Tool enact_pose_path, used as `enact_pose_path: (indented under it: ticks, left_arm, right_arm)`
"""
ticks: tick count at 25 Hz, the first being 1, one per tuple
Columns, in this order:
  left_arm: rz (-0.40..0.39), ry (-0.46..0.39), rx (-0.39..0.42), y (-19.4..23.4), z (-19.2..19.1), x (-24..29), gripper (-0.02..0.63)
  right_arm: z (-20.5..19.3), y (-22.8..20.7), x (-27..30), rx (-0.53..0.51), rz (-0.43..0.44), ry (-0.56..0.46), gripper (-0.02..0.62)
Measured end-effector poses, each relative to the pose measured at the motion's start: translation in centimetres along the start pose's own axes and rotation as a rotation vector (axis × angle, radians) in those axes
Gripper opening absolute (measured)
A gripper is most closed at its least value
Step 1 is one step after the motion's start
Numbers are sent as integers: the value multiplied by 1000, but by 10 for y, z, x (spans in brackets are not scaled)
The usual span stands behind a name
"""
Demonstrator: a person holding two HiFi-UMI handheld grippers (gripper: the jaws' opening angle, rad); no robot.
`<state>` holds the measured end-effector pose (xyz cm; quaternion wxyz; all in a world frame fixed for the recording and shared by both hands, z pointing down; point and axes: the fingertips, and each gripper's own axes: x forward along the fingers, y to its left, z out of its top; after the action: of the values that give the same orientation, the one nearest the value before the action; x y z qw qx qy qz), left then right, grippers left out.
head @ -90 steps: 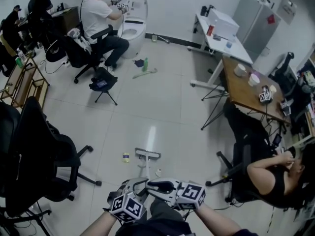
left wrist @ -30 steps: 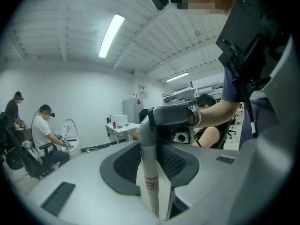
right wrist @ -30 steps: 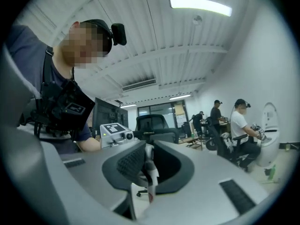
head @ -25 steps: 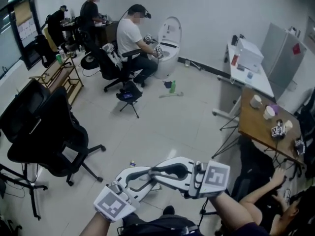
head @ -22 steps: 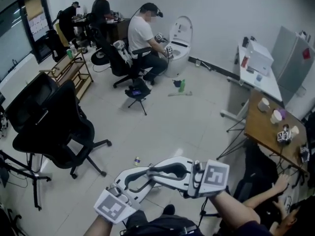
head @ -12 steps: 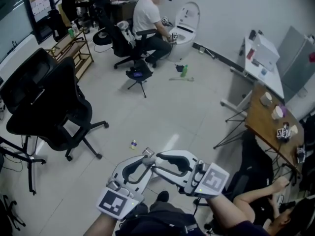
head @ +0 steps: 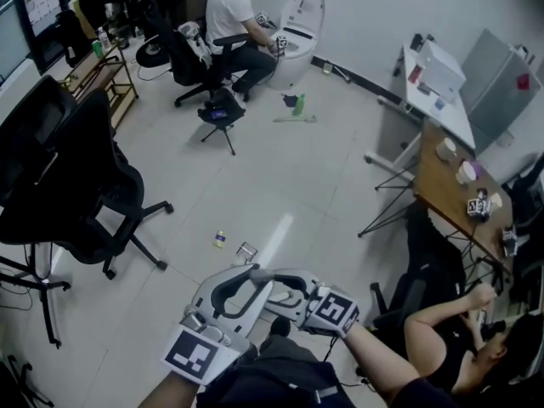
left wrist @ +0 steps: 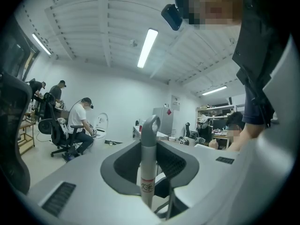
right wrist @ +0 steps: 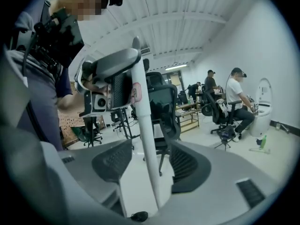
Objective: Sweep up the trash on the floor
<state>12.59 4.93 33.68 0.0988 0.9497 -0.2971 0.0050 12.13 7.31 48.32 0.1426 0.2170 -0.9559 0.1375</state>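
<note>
At far left on the pale glossy tiles [head: 280,168], a black mesh chair [head: 59,185] on a star base. Nearer the middle, flat on the floor, a small pale scrap of trash [head: 220,239], and just beside it a little boxy thing [head: 246,251], too small to tell whether litter or a broom head. Below that, gripping with the left gripper [head: 252,272]: jaws partway closed, dark ribbed pads pressed on the handle [left wrist: 149,163] near its top. Standing close to upright there, long axis floor to ceiling, looped end up. A slim round tube, smooth and pale, capped in grey plastic with an open hanging loop, and carrying a small label with reddish print just under the cap. Lower on the same handle, straddling with the right gripper [head: 276,289]: jaws just opened wide, tube between them but touched by neither ribbed pad; in the right gripper view, leaning slightly left toward the top. Smooth light-grey plastic shells on both. Further right, a brown wooden table [head: 425,194] with pale cups [head: 446,150] on it, and a seated person [head: 429,325] just below it in the head view.
</note>
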Motion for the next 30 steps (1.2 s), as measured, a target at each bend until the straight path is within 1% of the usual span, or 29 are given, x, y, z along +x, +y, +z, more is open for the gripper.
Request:
enact_pose_path:
  ticks: [2,3,5,8,12,14,15,16,18,21,25,30]
  left_arm:
    - [0,-6,-4,6,-3,-6,101]
    - [-1,-5,-7,9,-7,-10,101]
    - [-9,0,-27,14,-17,-16,101]
    - [-16,-3,-90,21,-29,-22,107]
    - [-25,6,-90,27,-41,-18,107]
    - [-22,18,-83,25,-47,-13,107]
    - [-15,24,-75,25,-50,-11,107]
    - [-8,34,-63,25,-53,-8,107]
    - [5,56,-41,24,-62,-1,107]
    - [22,76,-35,25,-75,11,106]
    - [43,96,-62,32,-97,28,104]
    - [50,130,-101,33,-129,51,104]
  right_arm:
    - [0,3,12,-17,5,-3,134]
    - [-3,6,18,-26,11,7,98]
    - [-10,9,28,-35,28,40,100]
    - [-20,12,42,-40,29,71,103]
    - [-27,12,58,-15,24,52,122]
    - [-31,12,62,3,24,33,159]
    - [-34,10,63,7,27,28,126]
    - [-37,8,62,8,38,28,109]
    - [-45,5,60,1,75,38,109]
    - [-58,-3,56,-10,129,59,106]
    - [-81,-22,53,-14,165,89,107]
    - [-115,-48,46,-32,205,179,109]
